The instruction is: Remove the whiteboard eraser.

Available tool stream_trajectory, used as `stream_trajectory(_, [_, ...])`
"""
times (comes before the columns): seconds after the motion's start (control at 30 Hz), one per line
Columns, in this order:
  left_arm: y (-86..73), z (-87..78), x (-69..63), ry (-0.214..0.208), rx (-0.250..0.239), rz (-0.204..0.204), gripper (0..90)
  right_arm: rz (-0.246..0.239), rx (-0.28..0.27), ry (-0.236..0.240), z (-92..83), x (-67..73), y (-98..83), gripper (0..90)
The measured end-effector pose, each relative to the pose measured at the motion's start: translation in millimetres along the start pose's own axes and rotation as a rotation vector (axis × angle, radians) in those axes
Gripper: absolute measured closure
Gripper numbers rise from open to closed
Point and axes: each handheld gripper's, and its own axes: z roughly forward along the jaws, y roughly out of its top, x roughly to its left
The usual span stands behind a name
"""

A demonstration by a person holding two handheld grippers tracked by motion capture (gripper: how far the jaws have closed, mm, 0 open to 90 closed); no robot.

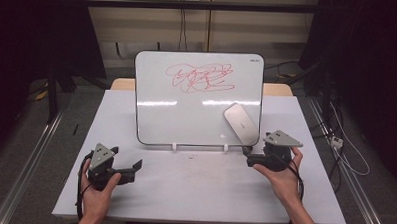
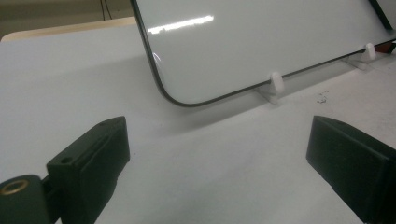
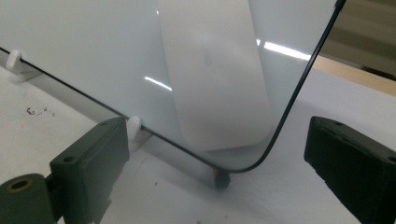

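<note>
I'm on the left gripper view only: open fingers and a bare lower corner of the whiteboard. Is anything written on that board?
Observer: Yes, a red scribble covers the upper middle of the whiteboard.
Operator: Anything there to wipe it with?
Observer: A white eraser sits flat against the board's face, near its lower right corner.
Operator: Where is the right gripper?
Observer: The right gripper is at that same corner, fingers open, aimed at the eraser and not touching it.
</note>
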Motion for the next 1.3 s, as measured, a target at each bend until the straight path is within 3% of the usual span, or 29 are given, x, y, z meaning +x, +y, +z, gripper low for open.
stream_trajectory(0.23, [-0.5,3.0,-0.3,-0.020,0.008,0.009,5.9,-0.040,0.009,0.000,10.8,-1.9,14.5,14.0])
stream_trajectory(0.33, [-0.2,4.4,-1.0,-0.020,0.015,0.018,6.0,-0.058,0.024,-0.055,17.9,-1.3,22.8,10.6])
stream_trajectory(0.53, [-3.2,3.6,-0.4,-0.028,0.018,0.013,6.0,-0.085,-0.021,-0.058,22.4,0.7,33.4,11.2])
stream_trajectory(0.77, [-5.2,4.3,5.0,-0.031,0.022,0.004,6.1,-0.139,0.013,-0.071,30.5,6.4,43.8,20.5])
stream_trajectory(0.9, [-3.7,2.6,3.4,-0.030,0.011,0.011,6.1,-0.163,0.020,-0.050,38.9,8.6,44.7,21.2])
stream_trajectory(1.1, [-3.1,3.5,3.2,-0.030,0.016,0.016,6.1,-0.197,0.040,-0.084,47.1,11.9,43.8,23.5])
stream_trajectory(1.3, [-3.1,3.9,4.2,-0.026,0.020,0.013,6.2,-0.195,0.052,-0.075,51.2,13.7,42.4,24.5])
